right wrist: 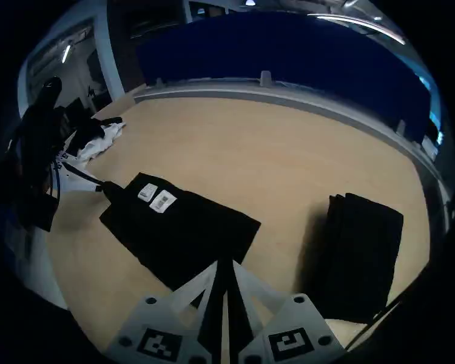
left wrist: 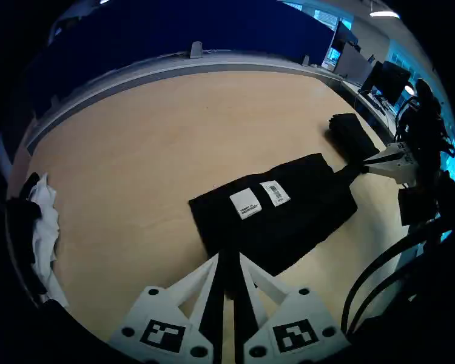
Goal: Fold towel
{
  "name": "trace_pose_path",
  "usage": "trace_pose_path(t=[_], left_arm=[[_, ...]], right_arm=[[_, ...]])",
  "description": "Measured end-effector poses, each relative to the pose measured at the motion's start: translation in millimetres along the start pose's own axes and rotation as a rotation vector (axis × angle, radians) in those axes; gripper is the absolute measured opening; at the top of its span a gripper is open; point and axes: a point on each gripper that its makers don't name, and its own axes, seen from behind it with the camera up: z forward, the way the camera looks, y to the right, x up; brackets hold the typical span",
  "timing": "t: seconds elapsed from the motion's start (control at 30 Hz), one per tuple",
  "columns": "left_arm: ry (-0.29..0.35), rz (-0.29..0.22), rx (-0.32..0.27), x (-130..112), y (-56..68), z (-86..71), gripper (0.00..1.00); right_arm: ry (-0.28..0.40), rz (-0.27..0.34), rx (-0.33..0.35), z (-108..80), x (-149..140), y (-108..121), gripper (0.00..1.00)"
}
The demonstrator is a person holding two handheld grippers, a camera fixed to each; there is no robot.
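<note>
A black towel (left wrist: pixel 276 215) with two white labels (left wrist: pixel 258 199) lies flat on the wooden table (left wrist: pixel 136 158). My left gripper (left wrist: pixel 229 258) is shut on its near edge. At the towel's far right corner my right gripper (left wrist: pixel 358 170) pinches the cloth. In the right gripper view the same towel (right wrist: pixel 179 227) spreads out ahead of my right gripper (right wrist: pixel 225 264), whose fingers are closed on its near corner. The left gripper (right wrist: pixel 100 184) holds the far left corner there.
A stack of folded black towels (right wrist: pixel 364 258) sits on the table beside the towel, also seen as a dark stack (left wrist: pixel 352 136). White cloth (left wrist: pixel 42 230) is heaped at the table's edge. A blue partition (left wrist: pixel 167 30) backs the table; monitors (left wrist: pixel 388 79) stand beyond.
</note>
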Motion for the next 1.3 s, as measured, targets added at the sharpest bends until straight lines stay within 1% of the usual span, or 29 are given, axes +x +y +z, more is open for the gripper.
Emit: trace_pose_path(t=[0.27,0.5,0.7,0.9,1.03,1.13,1.23,1.3], left_arm=[[-0.017,-0.019,-0.006,-4,-3.0,13.1,0.08],[-0.013,-0.027,0.014,2,-10.4,21.5,0.1],[-0.008,-0.021,0.035,9,-15.9,28.0,0.14],[-0.009,-0.027,0.046,12,-20.0,33.0,0.24],[-0.011,-0.029,0.061,12,-24.7,35.2,0.27],[-0.01,-0.027,0.073,12,-28.5,35.8,0.33],[-0.008,-0.026,0.083,14,-31.6,35.7,0.39],[-0.006,-0.028,0.09,15,-33.9,36.0,0.4]], right_arm=[[-0.013,0.019,-0.003,12.4,-2,5,0.03],[-0.012,0.032,-0.015,21.7,1,8,0.03],[-0.015,0.036,-0.031,29.4,0,11,0.03],[-0.012,0.043,-0.05,33.0,1,14,0.07],[-0.01,0.041,-0.064,34.6,0,17,0.12],[-0.01,0.041,-0.071,35.2,0,19,0.18],[-0.011,0.039,-0.083,35.5,-1,22,0.29],[-0.011,0.037,-0.092,36.2,-2,25,0.3]])
